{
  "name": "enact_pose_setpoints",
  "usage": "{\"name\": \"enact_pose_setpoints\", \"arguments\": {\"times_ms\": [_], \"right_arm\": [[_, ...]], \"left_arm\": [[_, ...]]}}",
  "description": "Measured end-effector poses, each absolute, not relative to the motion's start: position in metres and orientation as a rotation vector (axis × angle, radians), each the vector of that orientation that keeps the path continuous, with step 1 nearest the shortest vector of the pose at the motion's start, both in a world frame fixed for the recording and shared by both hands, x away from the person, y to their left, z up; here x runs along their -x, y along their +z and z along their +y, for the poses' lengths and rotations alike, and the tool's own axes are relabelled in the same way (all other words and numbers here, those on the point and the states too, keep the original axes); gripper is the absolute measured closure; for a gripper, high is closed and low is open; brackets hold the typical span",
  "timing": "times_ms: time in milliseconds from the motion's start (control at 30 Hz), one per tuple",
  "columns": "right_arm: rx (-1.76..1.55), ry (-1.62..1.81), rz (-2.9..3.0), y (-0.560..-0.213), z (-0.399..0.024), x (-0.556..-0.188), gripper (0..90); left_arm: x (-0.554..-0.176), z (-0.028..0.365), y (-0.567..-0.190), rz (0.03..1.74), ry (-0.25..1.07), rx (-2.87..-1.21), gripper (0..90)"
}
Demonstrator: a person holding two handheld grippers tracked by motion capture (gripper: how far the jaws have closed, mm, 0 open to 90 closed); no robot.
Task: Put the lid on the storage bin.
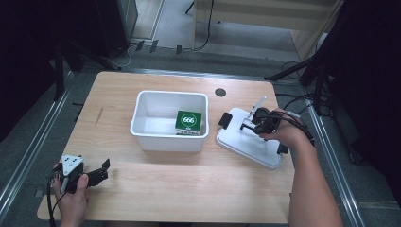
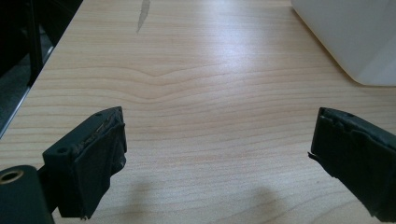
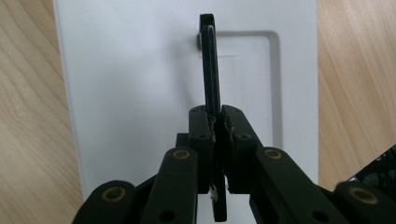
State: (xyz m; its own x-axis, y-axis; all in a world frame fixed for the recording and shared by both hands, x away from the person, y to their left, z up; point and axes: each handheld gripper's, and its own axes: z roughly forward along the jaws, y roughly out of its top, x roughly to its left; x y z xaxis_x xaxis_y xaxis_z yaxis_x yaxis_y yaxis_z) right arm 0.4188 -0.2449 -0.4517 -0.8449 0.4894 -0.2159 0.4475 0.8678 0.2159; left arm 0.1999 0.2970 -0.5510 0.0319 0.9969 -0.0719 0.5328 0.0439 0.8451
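Near the right edge of the tabletop (image 1: 189,194), a white lid (image 1: 246,142) lies flat and slightly turned. The right gripper (image 1: 247,124) is over it, and its jaws are closed on a thin black handle (image 3: 211,70) that stands up on edge from the recessed middle of the lid. In the right gripper view, the 2 pads press this handle from both sides.

At the front left corner of the tabletop, the left gripper (image 1: 101,170) rests low in the person's hand, with its jaws wide apart and only bare wood between them.

In the middle of the tabletop stands a white bin (image 1: 142,127), uncovered, with 1 green box (image 1: 189,120) inside, near its right wall.
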Motion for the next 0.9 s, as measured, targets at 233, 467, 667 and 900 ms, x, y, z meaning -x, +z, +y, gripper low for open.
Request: {"name": "enact_pose_setpoints", "arguments": {"times_ms": [233, 467, 667, 900], "right_arm": [[-0.625, 0.200, 2.769, -0.451, -0.241, -0.417, 85.7], [-0.577, 0.233, 2.765, -0.441, -0.243, -0.414, 85.8], [-0.527, 0.266, 2.742, -0.418, -0.245, -0.410, 85.8], [-0.507, 0.282, 2.724, -0.391, -0.245, -0.405, 85.7]], "left_arm": [[-0.200, 0.297, -0.551, 1.594, 0.806, -1.578, 4.1], [-0.200, 0.297, -0.551, 1.594, 0.802, -1.574, 4.1], [-0.200, 0.297, -0.551, 1.592, 0.803, -1.579, 4.1], [-0.200, 0.297, -0.551, 1.590, 0.804, -1.582, 4.1]]}}
